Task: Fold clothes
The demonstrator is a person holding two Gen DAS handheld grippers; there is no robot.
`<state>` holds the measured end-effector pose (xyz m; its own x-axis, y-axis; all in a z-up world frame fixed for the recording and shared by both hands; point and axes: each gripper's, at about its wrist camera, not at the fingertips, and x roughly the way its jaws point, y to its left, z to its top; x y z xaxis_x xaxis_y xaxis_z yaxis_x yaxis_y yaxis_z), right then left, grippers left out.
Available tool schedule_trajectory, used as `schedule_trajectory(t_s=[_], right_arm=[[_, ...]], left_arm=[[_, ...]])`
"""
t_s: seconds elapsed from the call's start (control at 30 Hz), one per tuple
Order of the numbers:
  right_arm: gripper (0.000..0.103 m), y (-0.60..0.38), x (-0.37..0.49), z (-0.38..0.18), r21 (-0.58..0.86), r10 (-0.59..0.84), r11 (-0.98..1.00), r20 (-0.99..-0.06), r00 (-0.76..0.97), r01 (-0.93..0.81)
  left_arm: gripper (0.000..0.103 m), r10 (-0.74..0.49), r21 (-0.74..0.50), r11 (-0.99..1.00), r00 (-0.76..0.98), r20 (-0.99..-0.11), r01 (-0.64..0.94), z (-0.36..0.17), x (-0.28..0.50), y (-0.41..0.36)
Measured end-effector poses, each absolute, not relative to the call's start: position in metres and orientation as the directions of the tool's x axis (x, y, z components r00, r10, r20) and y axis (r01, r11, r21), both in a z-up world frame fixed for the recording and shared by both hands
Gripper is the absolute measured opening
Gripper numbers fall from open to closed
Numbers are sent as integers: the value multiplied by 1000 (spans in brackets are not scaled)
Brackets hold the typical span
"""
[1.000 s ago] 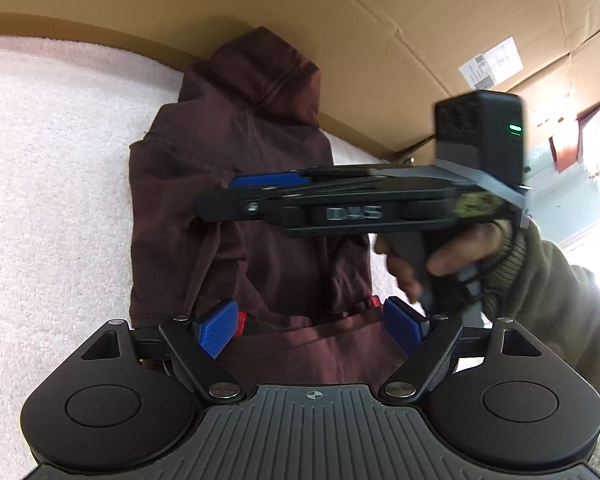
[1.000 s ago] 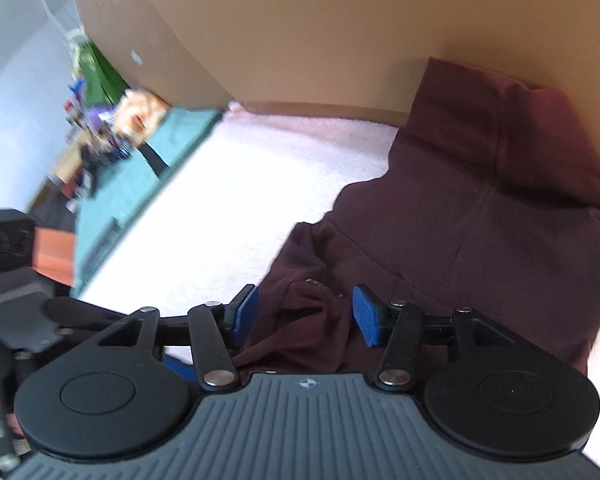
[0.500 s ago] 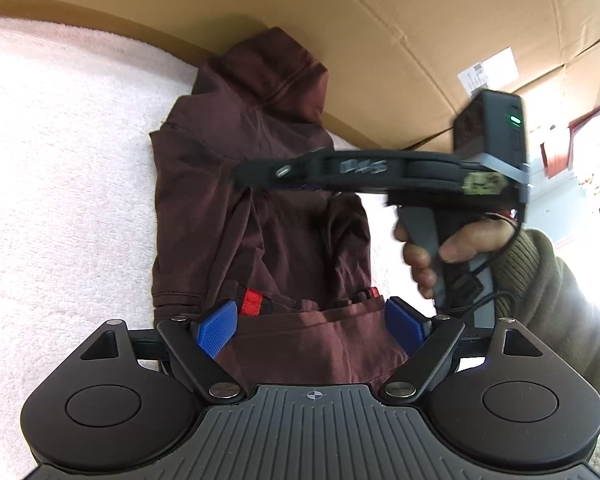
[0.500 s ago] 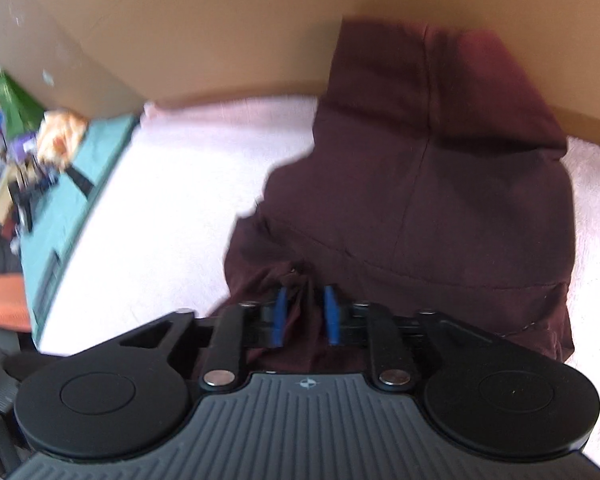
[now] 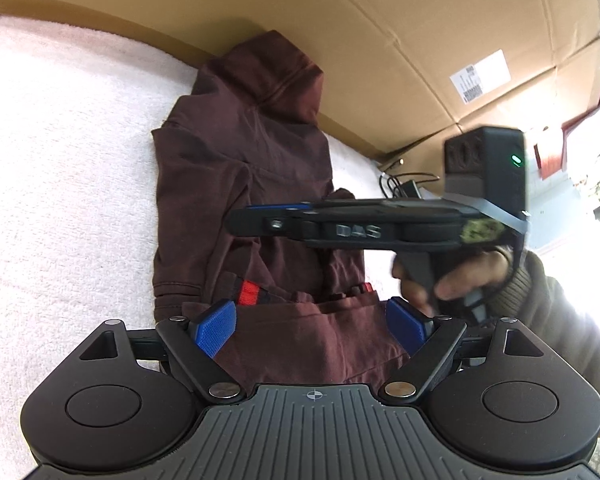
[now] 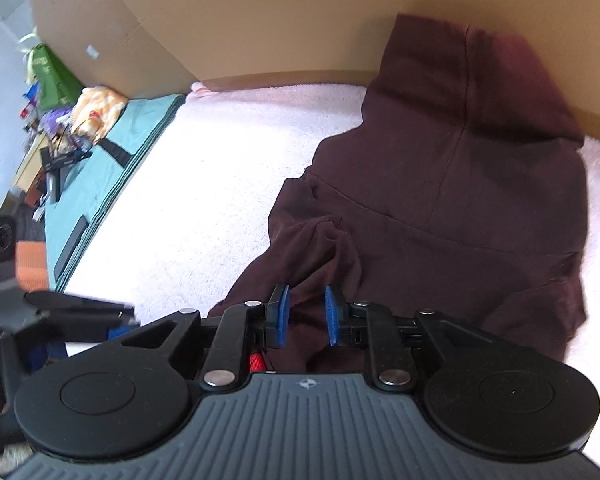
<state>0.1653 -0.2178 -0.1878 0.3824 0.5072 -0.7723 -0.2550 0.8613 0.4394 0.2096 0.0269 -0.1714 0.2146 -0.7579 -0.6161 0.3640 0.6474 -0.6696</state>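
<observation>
Maroon hoodie sprawls across the white fleece blanket, hood pushed up at twelve o'clock against the cardboard box. Right hand-held gripper has just been closing, and its blue pads now pinch a raised ridge of maroon cloth between them. Left hand-held gripper hangs over the near hem with its jaws spread wide, pads either side of the fabric and pressing on nothing. From the left wrist view, the right tool cuts straight across the middle of the garment, blocking the sleeve area, with a person's hand and olive sleeve at three o'clock. Black cable lies by the box at two o'clock. Teal mat with clutter sits off at ten o'clock in the right wrist view.
</observation>
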Motion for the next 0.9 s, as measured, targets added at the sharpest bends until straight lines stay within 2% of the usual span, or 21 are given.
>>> schedule_trajectory(t_s=[0.07,0.1,0.13,0.2,0.43,0.53,0.57,0.6,0.63,0.77,0.8,0.9], right_arm=[[23,-213,169,-190,437,502,864,-779,376,-249],[18,-212,170,-190,447,515,857,-774,368,-257],[5,-212,171,-189,466,536,844,-762,364,-267],[4,-213,172,-185,502,570,822,-731,375,-269],[4,-210,189,-202,503,552,834,-754,355,-227],[13,-223,181,-186,539,592,805,-706,389,-247],[25,-229,178,-180,544,598,800,-695,399,-253],[42,-234,177,-176,545,600,799,-691,404,-254],[52,-239,176,-174,536,592,805,-695,409,-255],[53,-254,179,-190,439,465,884,-790,400,-161],[50,-260,179,-193,434,451,890,-799,398,-137],[55,-281,174,-182,501,496,857,-741,453,-119]], left_arm=[[91,-756,-667,650,218,-617,364,-170,208,28],[91,-756,-667,651,223,-616,363,-170,207,30],[91,-758,-670,649,230,-611,360,-168,206,32],[91,-766,-681,641,238,-597,354,-166,207,34],[91,-775,-678,627,222,-592,382,-167,217,20],[91,-779,-673,619,205,-593,404,-169,221,10],[91,-780,-673,617,200,-594,408,-171,222,6],[92,-777,-671,619,198,-597,408,-174,224,2],[91,-772,-667,626,199,-604,404,-177,227,-2],[91,-725,-646,681,189,-662,345,-199,244,-12],[91,-728,-658,679,182,-661,327,-200,248,-10],[91,-759,-681,646,197,-620,346,-186,254,-3]])
